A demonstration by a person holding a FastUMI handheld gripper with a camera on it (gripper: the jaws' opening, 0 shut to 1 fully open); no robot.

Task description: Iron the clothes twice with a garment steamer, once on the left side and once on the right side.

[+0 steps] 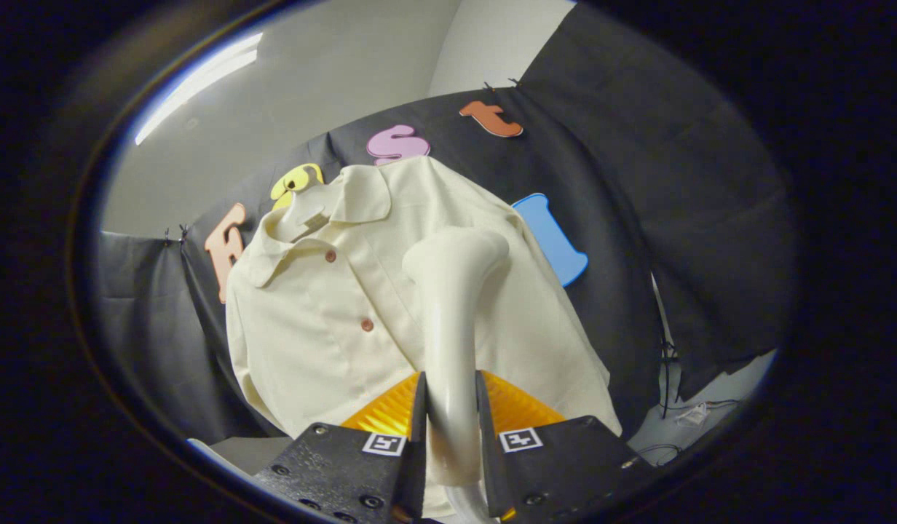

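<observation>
The gripper (451, 426) has both fingers pinching the handle of the white garment steamer (452, 291), whose head rises at 12 o'clock from them. Its head lies over the right half of the cream shirt (325, 313). The shirt hem edge hangs at 5 o'clock; the black cloth wall (638, 218) shows beyond at 3 o'clock.

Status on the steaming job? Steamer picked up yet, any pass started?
Done: the tool is shut on the garment steamer, both fingers pressing its handle. In hand: the steamer head is raised in front of the shirt, just right of the button line. Left: one frame cannot confirm either pass, so count both sides as pending.
</observation>
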